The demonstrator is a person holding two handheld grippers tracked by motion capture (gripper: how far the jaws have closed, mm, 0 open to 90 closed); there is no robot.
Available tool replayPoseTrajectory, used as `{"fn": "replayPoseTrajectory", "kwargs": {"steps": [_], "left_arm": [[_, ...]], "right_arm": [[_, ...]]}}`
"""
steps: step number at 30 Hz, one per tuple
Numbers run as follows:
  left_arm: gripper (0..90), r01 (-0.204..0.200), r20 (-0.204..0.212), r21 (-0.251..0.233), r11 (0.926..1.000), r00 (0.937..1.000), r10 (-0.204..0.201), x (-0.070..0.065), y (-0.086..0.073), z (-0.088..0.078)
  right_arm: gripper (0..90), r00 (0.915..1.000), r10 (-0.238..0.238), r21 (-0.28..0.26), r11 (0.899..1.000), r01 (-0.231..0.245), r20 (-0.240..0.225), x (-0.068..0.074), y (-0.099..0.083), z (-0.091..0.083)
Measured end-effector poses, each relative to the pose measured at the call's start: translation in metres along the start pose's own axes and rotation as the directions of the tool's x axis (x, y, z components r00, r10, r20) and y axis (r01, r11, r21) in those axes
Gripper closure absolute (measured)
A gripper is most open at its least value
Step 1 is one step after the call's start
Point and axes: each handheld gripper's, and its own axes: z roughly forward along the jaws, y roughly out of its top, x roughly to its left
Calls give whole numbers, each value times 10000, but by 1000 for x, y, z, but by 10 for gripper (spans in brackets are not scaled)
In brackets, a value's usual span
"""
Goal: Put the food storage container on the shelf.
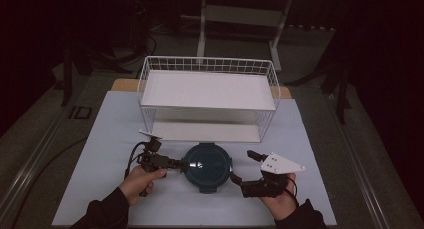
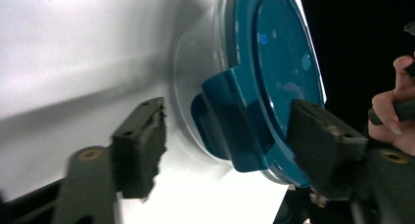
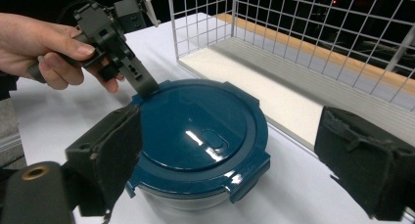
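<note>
A round clear container with a dark teal clip-on lid (image 1: 207, 165) (image 3: 195, 131) stands on the white table, just in front of the wire rack. My left gripper (image 1: 183, 165) (image 2: 225, 114) is at the lid's left edge. Its jaws straddle one of the lid's clips (image 2: 230, 121). One pad (image 2: 318, 136) lies against the lid's rim and the other pad (image 2: 142, 141) stands apart from the container. The right gripper view shows the left gripper (image 3: 146, 87) tilted down onto the lid's rim. My right gripper (image 1: 243, 167) (image 3: 230, 119) is wide open at the container's right side, holding nothing.
A white two-level wire rack (image 1: 207, 89) (image 3: 274, 38) stands behind the container, and both its shelves are bare. The white table top (image 1: 115, 124) reaches left and right of the hands. Dark floor and furniture legs lie beyond the table.
</note>
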Motion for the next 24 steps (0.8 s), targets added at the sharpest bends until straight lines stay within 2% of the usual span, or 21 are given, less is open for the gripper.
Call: {"fn": "replayPoseTrajectory", "kwargs": {"steps": [7, 12, 14, 17, 20, 21, 23, 24], "left_arm": [[457, 358, 334, 121, 9993, 9988, -362, 2, 2, 5], [501, 371, 426, 214, 9991, 9984, -379, 2, 3, 5], [514, 411, 529, 193, 9990, 9977, -421, 3, 3, 5], [515, 302, 426, 62, 9995, 9986, -304, 2, 1, 4], [520, 84, 418, -3, 10000, 9991, -84, -1, -1, 3], [522, 84, 418, -3, 10000, 9991, -84, -1, -1, 3], [525, -92, 397, -26, 10000, 9992, 93, -3, -1, 2], [529, -92, 397, -26, 10000, 9992, 93, -3, -1, 2]], "right_arm": [[133, 9999, 122, 248, 9996, -120, -100, -1, -2, 3], [134, 9997, 259, 311, 9992, -257, -44, -4, -4, 3], [142, 9989, 474, 426, 9980, -473, -10, -7, -5, 3], [147, 9952, 972, 666, 9931, -964, -91, -12, -7, 6], [162, 9856, 1676, 1007, 9812, -1646, -223, -18, -12, 10], [162, 9856, 1676, 1007, 9812, -1646, -223, -18, -12, 10], [189, 9749, 2196, 1233, 9691, -2136, -369, -23, -15, 14], [189, 9749, 2196, 1233, 9691, -2136, -369, -23, -15, 14]]}}
